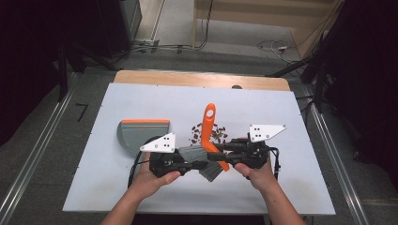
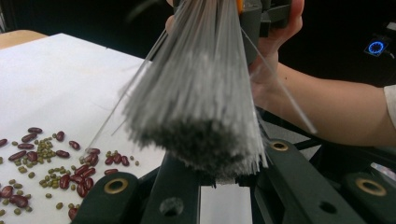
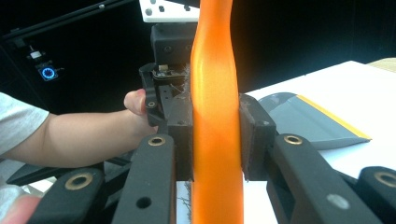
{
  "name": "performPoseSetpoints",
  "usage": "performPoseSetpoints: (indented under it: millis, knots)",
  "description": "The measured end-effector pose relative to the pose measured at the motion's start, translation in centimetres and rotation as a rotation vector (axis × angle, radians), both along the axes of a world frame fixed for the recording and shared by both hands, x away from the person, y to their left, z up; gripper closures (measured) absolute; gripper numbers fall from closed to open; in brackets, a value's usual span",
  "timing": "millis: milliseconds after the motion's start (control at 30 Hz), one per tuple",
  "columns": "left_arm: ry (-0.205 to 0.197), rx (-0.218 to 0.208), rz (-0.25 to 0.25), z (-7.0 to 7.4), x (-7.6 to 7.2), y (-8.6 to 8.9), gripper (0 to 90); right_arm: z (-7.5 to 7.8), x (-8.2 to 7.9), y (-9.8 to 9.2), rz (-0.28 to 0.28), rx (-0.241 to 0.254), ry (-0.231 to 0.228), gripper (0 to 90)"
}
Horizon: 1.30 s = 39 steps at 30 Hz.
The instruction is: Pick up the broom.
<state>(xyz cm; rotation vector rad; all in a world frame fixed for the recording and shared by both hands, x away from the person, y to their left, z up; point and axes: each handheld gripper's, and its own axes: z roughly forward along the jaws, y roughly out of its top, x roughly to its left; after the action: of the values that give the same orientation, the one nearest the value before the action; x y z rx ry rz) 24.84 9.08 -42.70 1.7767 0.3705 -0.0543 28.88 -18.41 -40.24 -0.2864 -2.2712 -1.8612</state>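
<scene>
The brush hangs just over the table, beside the spilled beans, with the dustpan off on the beans' far side. The right claw is clamped tight on its smooth orange handle; the left claw is pinched around the grey bristles. Light, stiff plastic may slip, so the waisted handle is the better hold, as the bristles bend.

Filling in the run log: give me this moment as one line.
left gripper: shut on brush bristles | right gripper: shut on orange brush handle | beans: scattered on table | dustpan: left, untouched
</scene>
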Motion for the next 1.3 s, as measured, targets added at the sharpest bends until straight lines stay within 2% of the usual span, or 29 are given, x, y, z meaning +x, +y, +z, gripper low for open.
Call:
performPoseSetpoints:
  millis: [100,167,300,333,367,400,433,500,533,633,700,733,800,833,900,933,1133,1167,1233,1300]
  knots:
    - [0.0,-0.009,0.001,-0.1,0.0,0.1,82.0,0.0,-0.1,0.1,-0.008,0.002,-0.007,69.1]
    - [0.001,-0.015,0.008,0.0,0.0,0.3,77.9,0.2,-0.3,0.2,-0.024,0.002,-0.018,69.1]
    - [-0.009,-0.016,0.073,0.0,-0.1,0.7,57.0,0.3,-0.4,0.1,-0.043,0.009,-0.018,69.2]
    - [-0.013,-0.01,0.086,0.0,-0.1,0.8,52.3,0.4,-0.4,-0.1,-0.063,0.007,-0.023,69.1]
    - [-0.023,0.008,0.121,0.0,-0.2,1.1,47.8,0.5,-0.4,-0.2,-0.076,0.006,-0.028,69.2]
    - [-0.023,0.008,0.121,0.0,-0.2,1.1,42.7,0.5,-0.4,-0.2,-0.076,0.006,-0.028,69.2]
    - [-0.031,0.03,0.166,-0.1,-0.2,1.3,34.3,0.6,-0.3,-0.6,-0.118,0.002,-0.03,69.1]
    - [-0.026,0.041,0.206,-0.2,-0.2,1.6,22.7,0.7,-0.3,-0.8,-0.141,-0.009,-0.034,69.1]
    - [-0.026,0.041,0.206,-0.2,-0.2,1.6,18.9,0.8,-0.2,-0.9,-0.156,-0.015,-0.039,69.1]
    - [-0.015,0.049,0.26,-0.3,-0.3,2.3,10.0,0.9,-0.1,-1.1,-0.201,-0.036,-0.044,69.1]
    - [-0.014,0.049,0.273,-0.4,-0.3,2.6,6.2,0.9,0.1,-1.1,-0.226,-0.049,-0.039,69.1]
    - [-0.011,0.052,0.307,-0.4,-0.4,3.2,3.9,0.9,0.1,-1.2,-0.242,-0.056,-0.041,69.1]
    - [-0.011,0.05,0.321,-0.4,-0.4,3.5,2.8,0.9,0.2,-1.2,-0.261,-0.066,-0.04,69.1]
    - [-0.013,0.049,0.328,-0.4,-0.4,3.8,0.6,0.9,0.3,-1.3,-0.298,-0.087,-0.037,69.1]
    - [-0.018,0.049,0.342,-0.4,-0.6,4.3,0.5,0.9,0.4,-1.3,-0.309,-0.095,-0.037,69.1]
    - [-0.019,0.045,0.347,-0.4,-0.7,4.6,0.0,1.0,0.5,-1.4,-0.344,-0.12,-0.036,69.1]
    - [-0.031,0.039,0.404,-0.3,-0.9,6.3,0.0,0.9,0.9,-1.5,-0.43,-0.178,-0.028,69.1]
    - [-0.033,0.041,0.412,-0.3,-0.9,6.6,0.0,0.8,1.0,-1.7,-0.464,-0.2,-0.034,69.1]
    - [-0.033,0.044,0.426,-0.4,-0.9,7.0,0.0,0.7,1.0,-1.7,-0.473,-0.206,-0.031,69.1]
    - [-0.04,0.053,0.447,-0.5,-0.9,7.5,0.0,0.6,1.2,-1.9,-0.514,-0.236,-0.032,69.1]
